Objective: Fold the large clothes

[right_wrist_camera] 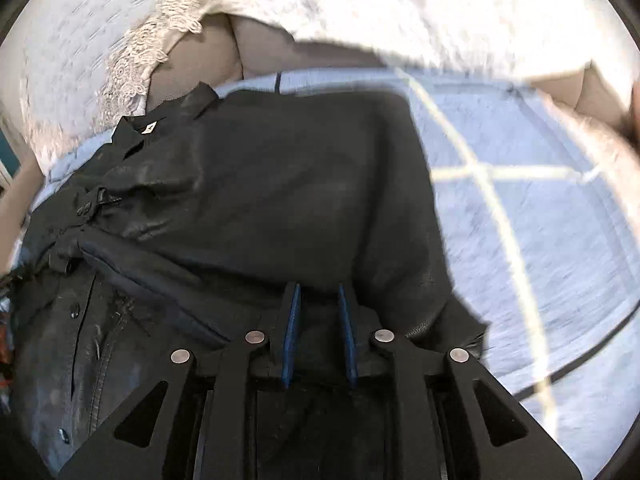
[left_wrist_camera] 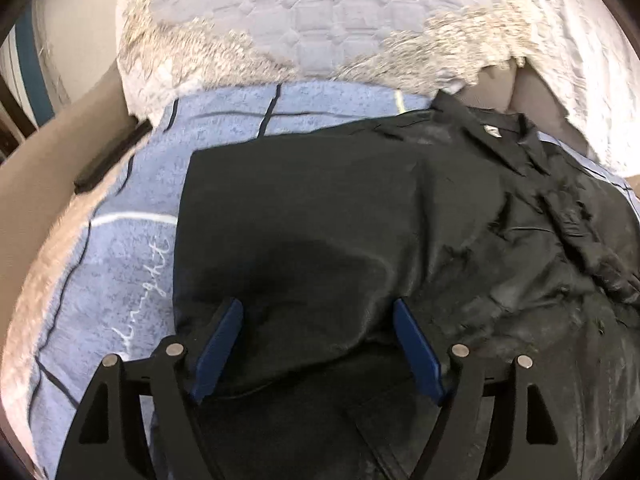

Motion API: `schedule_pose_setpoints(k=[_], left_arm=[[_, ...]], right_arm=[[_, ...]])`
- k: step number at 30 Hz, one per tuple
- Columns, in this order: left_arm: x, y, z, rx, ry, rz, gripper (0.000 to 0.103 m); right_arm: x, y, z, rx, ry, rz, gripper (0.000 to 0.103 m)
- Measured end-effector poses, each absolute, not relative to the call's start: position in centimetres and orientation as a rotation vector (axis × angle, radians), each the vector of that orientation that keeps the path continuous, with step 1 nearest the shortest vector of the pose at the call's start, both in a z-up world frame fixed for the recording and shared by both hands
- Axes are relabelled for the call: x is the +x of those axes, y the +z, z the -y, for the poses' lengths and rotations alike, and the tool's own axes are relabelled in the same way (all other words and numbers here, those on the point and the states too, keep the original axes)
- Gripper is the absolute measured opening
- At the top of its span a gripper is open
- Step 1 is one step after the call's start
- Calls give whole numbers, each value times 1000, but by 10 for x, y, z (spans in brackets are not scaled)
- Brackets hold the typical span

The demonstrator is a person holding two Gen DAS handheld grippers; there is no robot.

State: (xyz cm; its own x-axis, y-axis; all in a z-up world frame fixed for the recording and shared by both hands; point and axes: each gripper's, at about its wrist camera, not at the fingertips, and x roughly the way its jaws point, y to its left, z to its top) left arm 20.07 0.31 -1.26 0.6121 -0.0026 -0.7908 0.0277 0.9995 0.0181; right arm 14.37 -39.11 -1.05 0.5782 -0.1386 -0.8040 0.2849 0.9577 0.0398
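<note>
**Two claws over a black shirt on a blue blanket**

Two claws hung above one dark garment. The black shirt [left_wrist_camera: 320, 216] lay spread on a light blue blanket [left_wrist_camera: 120, 248] with thin dark and pale lines and a cursive word stitched in white. In the left wrist view the shirt's smooth folded panel filled the centre, and its collar [left_wrist_camera: 516, 136], with a small white label, sat at about two o'clock. Behind the blanket, toward twelve o'clock, lay a white quilted cover [left_wrist_camera: 320, 20] edged in lace.

The left claw [left_wrist_camera: 318, 312] stood with its blue pads [left_wrist_camera: 218, 352] wide apart, above the shirt's near edge and clamping nothing.

In the right wrist view, blurred by motion, the collar lay at ten o'clock and the button placket [right_wrist_camera: 80, 320] ran down at eight o'clock. The right claw [right_wrist_camera: 318, 292] had its pads close together with a narrow gap between them; dark cloth lay under them, but whether any was pinched I could not tell.
</note>
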Motion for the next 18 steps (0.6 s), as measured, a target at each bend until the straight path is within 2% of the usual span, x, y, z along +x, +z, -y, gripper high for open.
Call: schedule_pose_setpoints(k=[4, 10, 18], left_arm=[[195, -1, -6, 66, -22, -855, 79], [212, -23, -14, 48, 17, -923, 81], [200, -14, -11, 57, 20, -897, 82]], right_arm=[[146, 15, 383, 87, -272, -843, 22], [164, -21, 405, 84, -352, -935, 22], [147, -6, 390, 12, -370, -903, 23]])
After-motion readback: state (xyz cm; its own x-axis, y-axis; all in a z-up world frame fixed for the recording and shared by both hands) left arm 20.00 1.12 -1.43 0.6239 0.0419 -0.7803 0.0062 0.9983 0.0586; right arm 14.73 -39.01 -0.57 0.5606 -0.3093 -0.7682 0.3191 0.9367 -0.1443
